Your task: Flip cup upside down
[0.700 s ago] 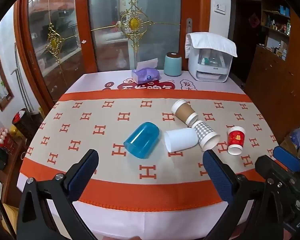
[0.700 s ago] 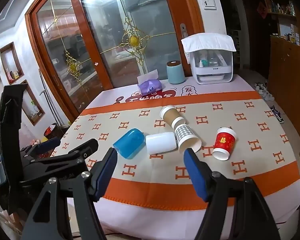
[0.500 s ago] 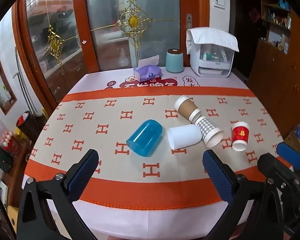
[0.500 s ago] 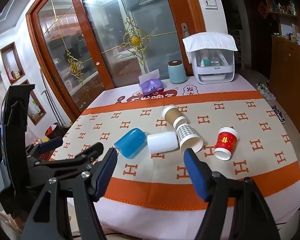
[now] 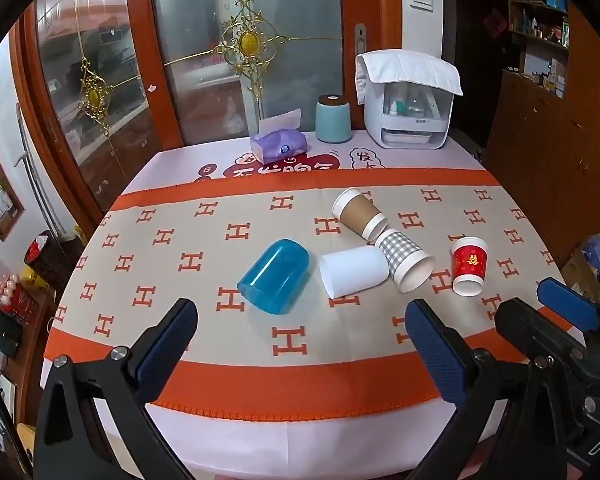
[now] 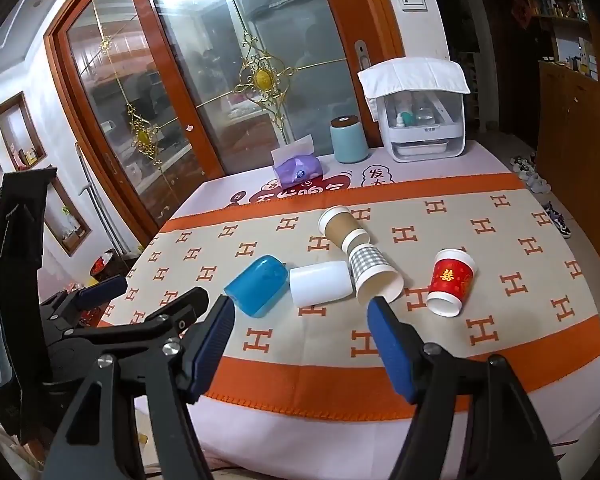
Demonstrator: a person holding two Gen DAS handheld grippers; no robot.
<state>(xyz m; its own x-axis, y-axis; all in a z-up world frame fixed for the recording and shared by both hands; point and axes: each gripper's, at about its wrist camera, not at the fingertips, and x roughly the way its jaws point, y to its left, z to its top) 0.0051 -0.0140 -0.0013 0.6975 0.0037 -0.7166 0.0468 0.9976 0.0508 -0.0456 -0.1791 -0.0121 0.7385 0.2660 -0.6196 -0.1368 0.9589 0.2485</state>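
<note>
Several cups lie on the orange and beige tablecloth (image 5: pixel 180 240). A blue plastic cup (image 5: pixel 274 277) (image 6: pixel 256 285), a white cup (image 5: pixel 354 271) (image 6: pixel 320 283), a grey checked paper cup (image 5: pixel 406 260) (image 6: pixel 374 274) and a brown paper cup (image 5: pixel 358 213) (image 6: pixel 342 227) all lie on their sides. A red paper cup (image 5: pixel 469 266) (image 6: pixel 450 282) stands mouth down, slightly tilted. My left gripper (image 5: pixel 300 344) is open and empty, in front of the blue cup. My right gripper (image 6: pixel 300 340) is open and empty, in front of the white cup.
At the table's far edge stand a purple tissue pack (image 5: pixel 278 146), a teal canister (image 5: pixel 333 119) and a white appliance with a cloth on top (image 5: pixel 410 100). Glass doors stand behind. A wooden cabinet (image 5: pixel 548 140) stands on the right.
Both grippers have pulled back and risen a little from the table; the cups look slightly farther off. Nothing on the table has moved. Both stay open.
</note>
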